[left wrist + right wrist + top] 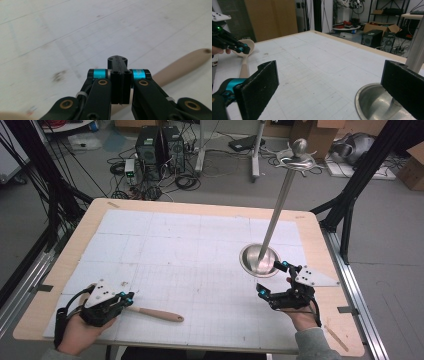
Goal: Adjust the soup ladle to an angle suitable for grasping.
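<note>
Two grippers over the table (pixel 60 270), step judged as spoon pickup just begun. Metal stand (pixel 276 215): base dish sits just ahead of R gripper (pixel 272 277), whose jaws gape wide w/ nothing between; R hand low, forearm angled inward. Wooden spoon (pixel 155 314) lies flat, handle running out past L gripper (pixel 127 299) tips. L jaws pressed together; whether they pinch the spoon's bowl end — cannot tell. Next move likely needs a firm grip before lifting.
</note>
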A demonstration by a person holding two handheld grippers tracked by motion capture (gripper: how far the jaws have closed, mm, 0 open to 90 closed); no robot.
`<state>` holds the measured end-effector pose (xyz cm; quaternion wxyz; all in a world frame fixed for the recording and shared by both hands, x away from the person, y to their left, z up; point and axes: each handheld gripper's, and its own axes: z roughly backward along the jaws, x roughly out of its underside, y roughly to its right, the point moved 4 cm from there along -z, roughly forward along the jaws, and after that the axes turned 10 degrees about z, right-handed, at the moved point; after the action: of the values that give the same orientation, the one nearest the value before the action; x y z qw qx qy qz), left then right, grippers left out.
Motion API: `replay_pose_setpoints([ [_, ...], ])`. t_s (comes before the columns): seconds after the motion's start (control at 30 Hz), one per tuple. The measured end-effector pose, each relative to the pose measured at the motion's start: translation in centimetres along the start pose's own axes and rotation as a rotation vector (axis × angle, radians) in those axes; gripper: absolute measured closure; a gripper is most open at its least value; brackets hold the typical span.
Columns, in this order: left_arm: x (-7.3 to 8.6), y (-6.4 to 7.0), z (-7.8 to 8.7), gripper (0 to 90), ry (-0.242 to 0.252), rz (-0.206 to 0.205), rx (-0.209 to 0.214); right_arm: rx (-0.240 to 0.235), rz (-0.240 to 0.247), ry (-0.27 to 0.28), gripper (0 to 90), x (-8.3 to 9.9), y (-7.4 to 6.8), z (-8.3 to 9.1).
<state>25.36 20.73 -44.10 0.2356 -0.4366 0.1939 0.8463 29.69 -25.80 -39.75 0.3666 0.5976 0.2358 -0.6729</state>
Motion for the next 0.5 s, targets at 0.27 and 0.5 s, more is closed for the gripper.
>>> replay_pose_setpoints([
  [0.27,-0.2,6.2,-1.8,89.8,-0.038,-0.095,0.181,0.002,0.002,0.0,0.1,0.0,0.0,0.0],
  [0.5,0.4,8.7,-3.3,89.8,-0.074,-0.168,0.243,0.001,0.001,0.001,0.1,0.0,-0.1,0.0],
])
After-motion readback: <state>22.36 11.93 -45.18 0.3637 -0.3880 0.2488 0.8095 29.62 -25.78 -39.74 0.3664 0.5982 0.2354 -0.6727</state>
